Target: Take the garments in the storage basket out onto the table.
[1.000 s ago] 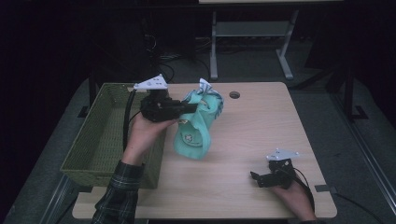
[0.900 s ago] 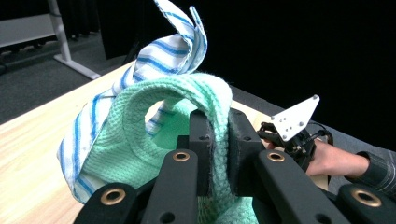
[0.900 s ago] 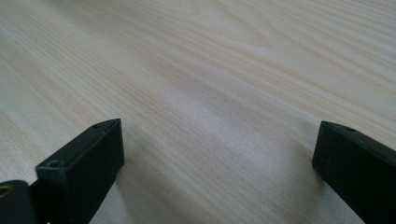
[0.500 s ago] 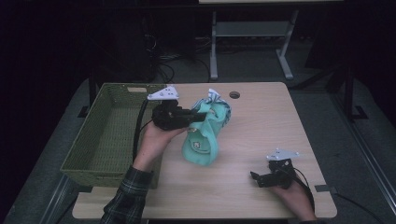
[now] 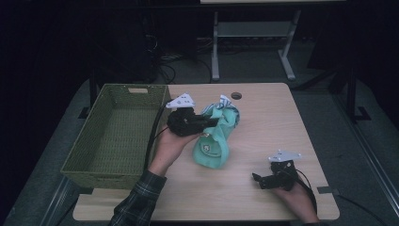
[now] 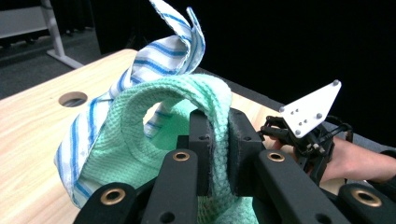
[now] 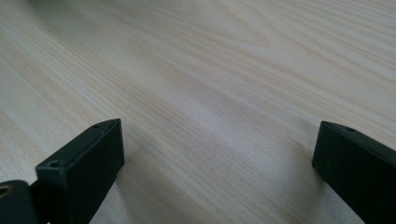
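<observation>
Table (image 5: 263, 122) edge far; left claw (image 6: 218, 140) pinches towel (image 6: 177, 121).

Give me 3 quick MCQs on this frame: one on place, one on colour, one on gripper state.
1. Where does the green wicker basket sit?
A. at the table's left edge
B. at the table's right edge
C. on the floor

2. What colour are the stripes on the white cloth bunched with the mint-green towel?
A. red
B. blue
C. black

3. How do the jaws of the left gripper stand?
A. wide open, nothing between them
B. shut on a fold of the towel
C. shut on the basket rim

Answers: 1 A, the high view shows it there. 2 B, blue lines show in the left gripper view. 3 B, the towel fold is pinched between the pads.
</observation>
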Available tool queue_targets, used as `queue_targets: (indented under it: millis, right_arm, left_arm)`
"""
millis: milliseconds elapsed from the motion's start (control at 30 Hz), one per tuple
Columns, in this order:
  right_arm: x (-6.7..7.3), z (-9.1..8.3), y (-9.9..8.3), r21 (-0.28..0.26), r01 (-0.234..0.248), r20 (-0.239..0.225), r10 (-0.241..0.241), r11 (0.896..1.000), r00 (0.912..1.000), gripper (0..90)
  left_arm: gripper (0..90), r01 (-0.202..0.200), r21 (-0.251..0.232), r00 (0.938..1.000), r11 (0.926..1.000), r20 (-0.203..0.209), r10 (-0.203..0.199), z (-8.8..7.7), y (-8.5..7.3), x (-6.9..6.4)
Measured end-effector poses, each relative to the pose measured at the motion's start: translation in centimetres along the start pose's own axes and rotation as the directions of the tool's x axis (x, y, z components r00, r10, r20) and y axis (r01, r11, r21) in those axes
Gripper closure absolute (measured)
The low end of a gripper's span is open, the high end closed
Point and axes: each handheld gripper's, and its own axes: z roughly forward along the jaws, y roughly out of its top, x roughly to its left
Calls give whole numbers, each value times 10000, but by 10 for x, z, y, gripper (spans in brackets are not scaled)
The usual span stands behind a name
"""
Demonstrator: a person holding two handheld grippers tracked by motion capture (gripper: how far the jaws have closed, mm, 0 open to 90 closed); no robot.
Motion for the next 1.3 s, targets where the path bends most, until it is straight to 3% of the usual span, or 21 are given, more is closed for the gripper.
queue_targets:
  millis: [600, 733, 1033, 1300]
  right_arm:
    - [0, 0, 0, 5, 33, -17, -33, 10000, 10000, 19]
    - [0, 0, 0, 13, 42, -12, -42, 10000, 10000, 19]
    - [1, 0, 0, 34, 4, -24, -4, 10000, 10000, 19]
    - [1, 0, 0, 29, -1, -27, 1, 10000, 10000, 19]
  left_arm:
    - [812, 107, 854, 9999, 9963, 103, -117, 59, -25, 2]
    - [811, 296, 1097, 9994, 9935, 125, -311, 71, -34, 5]
    - [808, 205, 1777, 9996, 9839, 143, -235, 95, -54, 6]
    - [806, 68, 2404, 10000, 9706, 49, -82, 112, -71, 7]
